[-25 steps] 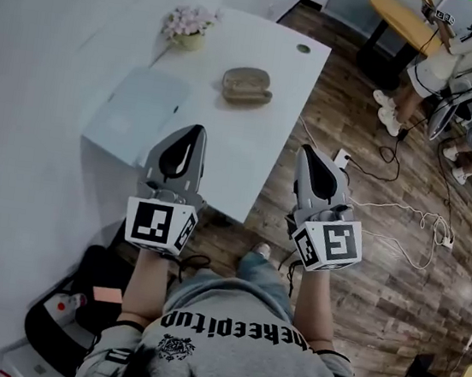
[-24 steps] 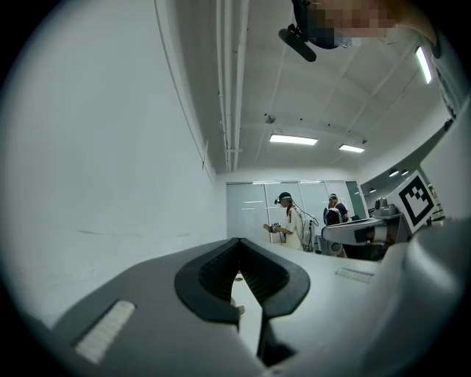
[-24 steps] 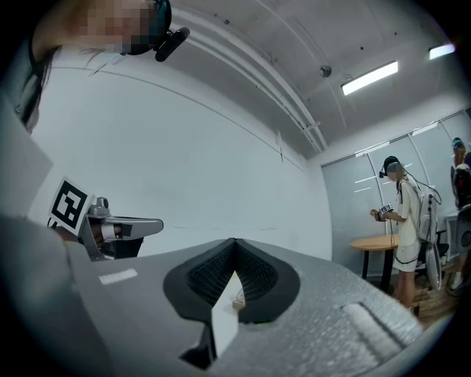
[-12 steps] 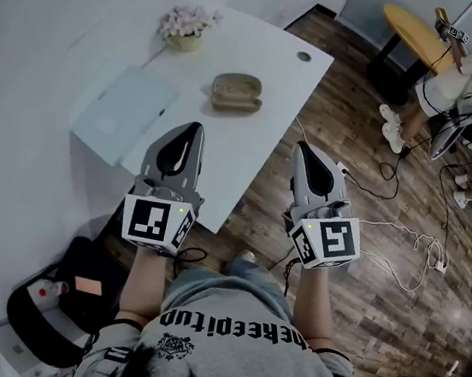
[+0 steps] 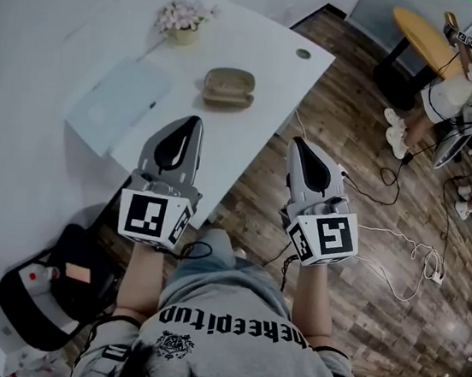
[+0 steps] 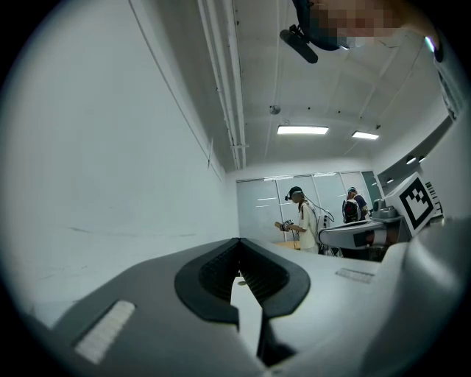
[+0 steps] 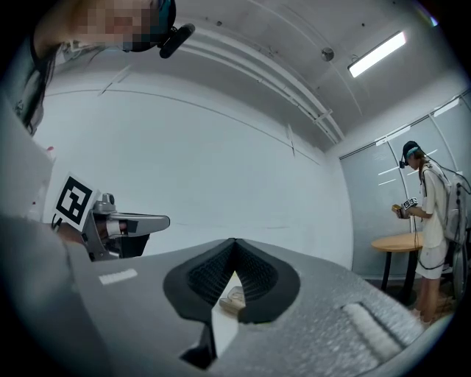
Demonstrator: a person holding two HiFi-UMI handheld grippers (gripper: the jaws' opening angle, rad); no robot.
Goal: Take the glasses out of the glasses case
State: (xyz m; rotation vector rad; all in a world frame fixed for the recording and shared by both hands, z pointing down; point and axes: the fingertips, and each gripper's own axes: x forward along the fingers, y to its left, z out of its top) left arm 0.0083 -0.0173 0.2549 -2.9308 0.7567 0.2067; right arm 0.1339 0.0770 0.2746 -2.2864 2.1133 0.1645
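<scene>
A tan oval glasses case (image 5: pixel 228 87) lies on the white table (image 5: pixel 252 134), towards its far half; no glasses show. My left gripper (image 5: pixel 196 121) hovers over the table's near edge, short of the case, with its jaws shut and nothing between them. My right gripper (image 5: pixel 297 141) is held level beside the table's near right edge, above the wooden floor, also shut and holding nothing. In the right gripper view the case (image 7: pixel 233 298) peeps through the gap below the closed tips (image 7: pixel 234 240). The left gripper view shows closed tips (image 6: pixel 238 240) against a white wall.
A small pot of pale flowers (image 5: pixel 182 23) stands at the table's far left, with a flat white pad (image 5: pixel 117 106) nearer. A black bag (image 5: pixel 51 284) lies on the floor at the left, and cables (image 5: pixel 401 248) at the right. People stand by a round wooden table (image 5: pixel 428 36).
The person has stepped closer to the table. Both grippers have moved forward with them, still shut, and the case now sits nearer to the left gripper's tips.
</scene>
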